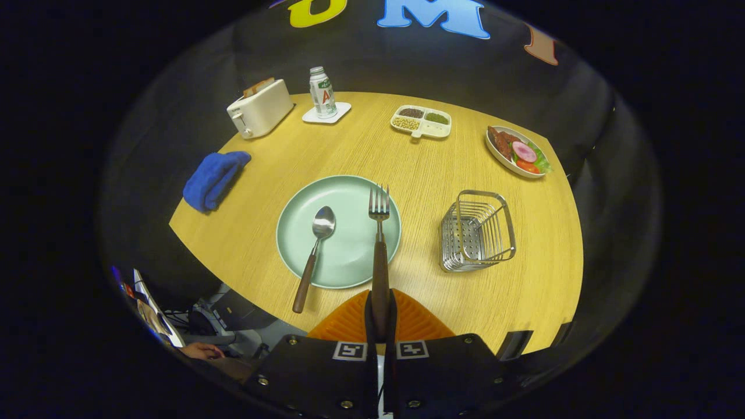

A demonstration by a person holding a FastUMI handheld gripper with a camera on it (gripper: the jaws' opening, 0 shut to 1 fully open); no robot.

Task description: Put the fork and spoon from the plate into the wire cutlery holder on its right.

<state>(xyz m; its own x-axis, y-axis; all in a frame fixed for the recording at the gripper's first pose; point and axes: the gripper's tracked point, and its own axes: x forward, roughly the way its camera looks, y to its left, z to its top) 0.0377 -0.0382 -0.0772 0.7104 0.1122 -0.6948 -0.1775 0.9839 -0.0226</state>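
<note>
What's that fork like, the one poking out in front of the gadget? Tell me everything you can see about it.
The silver metal fork with a dark brown wooden-looking handle has four shiny tines and a slim neck. Its handle end is clamped between the two fingers of the hand-held gripper, which is shut on it. The fork points straight ahead from the fingers, tines farthest away, over the right part of the round pale green plate. Whether its tines touch the plate or hang just above it, I cannot tell.

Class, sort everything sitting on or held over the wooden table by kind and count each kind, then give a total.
Cutlery: 2, spoon, and fork clamped in the gripper
Dishes: 3, green plate, divided tray, food plate
Wire cutlery holder: 1
Toaster: 1
Bottle: 1
Coaster: 1
Blue cloth: 1
Total: 10
</note>
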